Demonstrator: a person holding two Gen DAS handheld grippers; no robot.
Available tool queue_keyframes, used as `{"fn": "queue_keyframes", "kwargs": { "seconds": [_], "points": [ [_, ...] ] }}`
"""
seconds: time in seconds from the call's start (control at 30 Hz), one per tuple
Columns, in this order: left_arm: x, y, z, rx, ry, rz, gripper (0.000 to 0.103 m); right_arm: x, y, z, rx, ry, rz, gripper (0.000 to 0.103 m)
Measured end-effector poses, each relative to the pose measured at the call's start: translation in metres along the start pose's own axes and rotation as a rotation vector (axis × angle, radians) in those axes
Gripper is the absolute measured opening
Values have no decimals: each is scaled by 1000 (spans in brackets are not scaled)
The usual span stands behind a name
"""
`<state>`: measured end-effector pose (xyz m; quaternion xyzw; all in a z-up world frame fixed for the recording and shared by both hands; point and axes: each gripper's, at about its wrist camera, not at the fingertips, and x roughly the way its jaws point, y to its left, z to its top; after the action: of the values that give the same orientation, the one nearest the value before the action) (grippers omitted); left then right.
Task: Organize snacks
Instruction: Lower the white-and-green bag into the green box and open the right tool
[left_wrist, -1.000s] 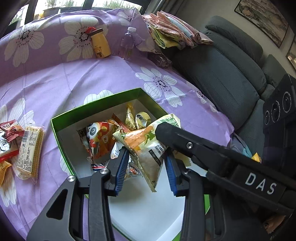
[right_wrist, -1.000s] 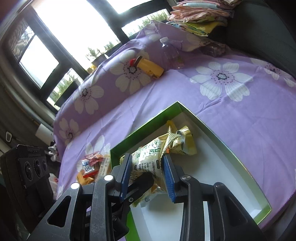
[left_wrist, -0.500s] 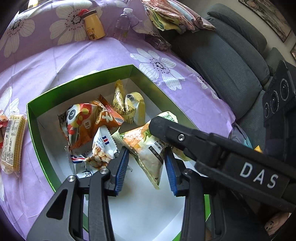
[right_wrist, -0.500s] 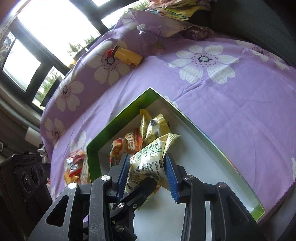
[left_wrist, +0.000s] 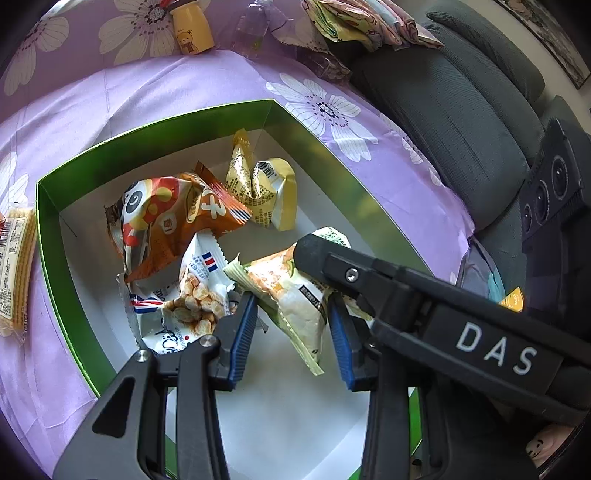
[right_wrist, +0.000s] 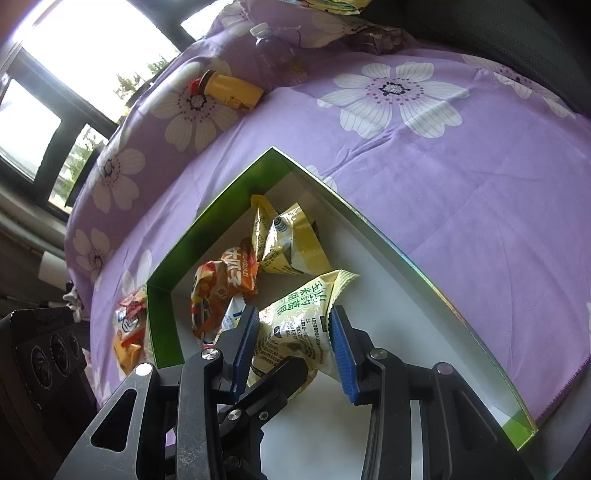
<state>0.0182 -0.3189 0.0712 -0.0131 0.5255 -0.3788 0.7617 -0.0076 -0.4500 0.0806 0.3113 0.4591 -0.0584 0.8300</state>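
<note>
A pale green-and-yellow corn snack bag hangs low inside the green box, over its white floor. My left gripper has its blue pads against the bag's sides, shut on it. My right gripper is shut on the same bag from the other side; one of its black fingers crosses the bag's top. An orange panda bag, a yellow bag and a white peanut bag lie in the box's far half.
The box sits on a purple flowered cloth. A cracker pack and other snacks lie left of the box. A yellow bottle and a clear bottle stand at the back. A grey sofa is on the right.
Both grippers have come down together with the corn snack bag between them, from above the box rim to low inside the box. The box and its snacks now look larger.
</note>
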Motion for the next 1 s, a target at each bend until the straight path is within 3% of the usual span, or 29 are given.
{"fn": "queue_keyframes", "kwargs": {
  "seconds": [0.53, 1.0],
  "points": [
    [19, 3, 1, -54, 89, -21, 40, 15, -11, 0, 27, 62, -43, 46],
    [22, 2, 2, -59, 101, -1, 45, 22, -8, 0, 12, 84, -84, 47]
  ]
}}
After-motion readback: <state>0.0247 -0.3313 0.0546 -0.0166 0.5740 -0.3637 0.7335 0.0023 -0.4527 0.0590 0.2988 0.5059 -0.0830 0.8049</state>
